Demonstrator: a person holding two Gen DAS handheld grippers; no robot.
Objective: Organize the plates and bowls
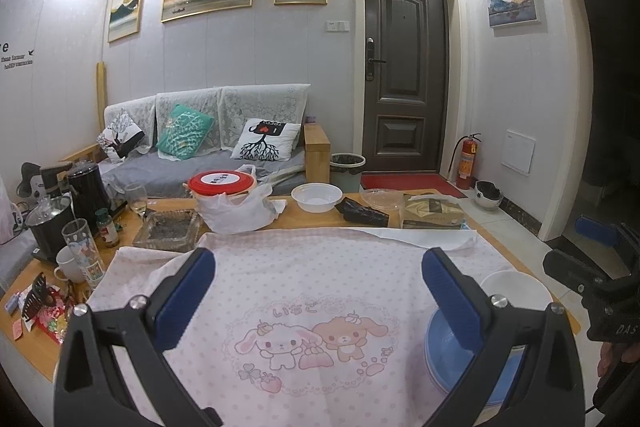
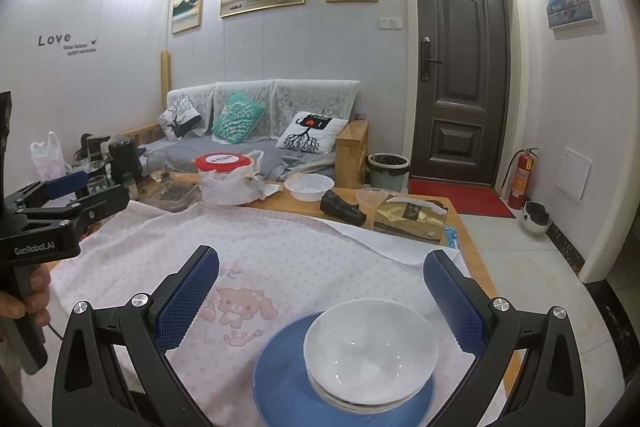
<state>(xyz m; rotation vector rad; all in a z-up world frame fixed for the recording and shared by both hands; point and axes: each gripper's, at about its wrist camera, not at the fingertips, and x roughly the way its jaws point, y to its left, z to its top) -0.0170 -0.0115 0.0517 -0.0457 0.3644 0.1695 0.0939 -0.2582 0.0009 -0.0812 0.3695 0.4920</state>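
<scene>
Most of the sorting looks done: a white bowl [image 2: 370, 351] sits nested on the blue plate [image 2: 280, 383] at the cloth's [image 2: 280, 251] near right. Both claws, left [image 1: 318, 291] and right [image 2: 320, 297], gape empty. One far bowl [image 1: 317, 197] remains unstacked

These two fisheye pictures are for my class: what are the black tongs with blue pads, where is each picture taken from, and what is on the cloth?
Each picture comes from a camera mounted on hand-held tongs, looking forward along the two blue-padded fingers. A person holds one in each hand; no robot arm is involved. The left tongs and the right tongs are both open and hold nothing. On the pink cartoon cloth stands a blue plate with a white bowl on it, with other white dishes under the bowl. Farther back on the wooden table sits another white bowl among clutter.
</scene>
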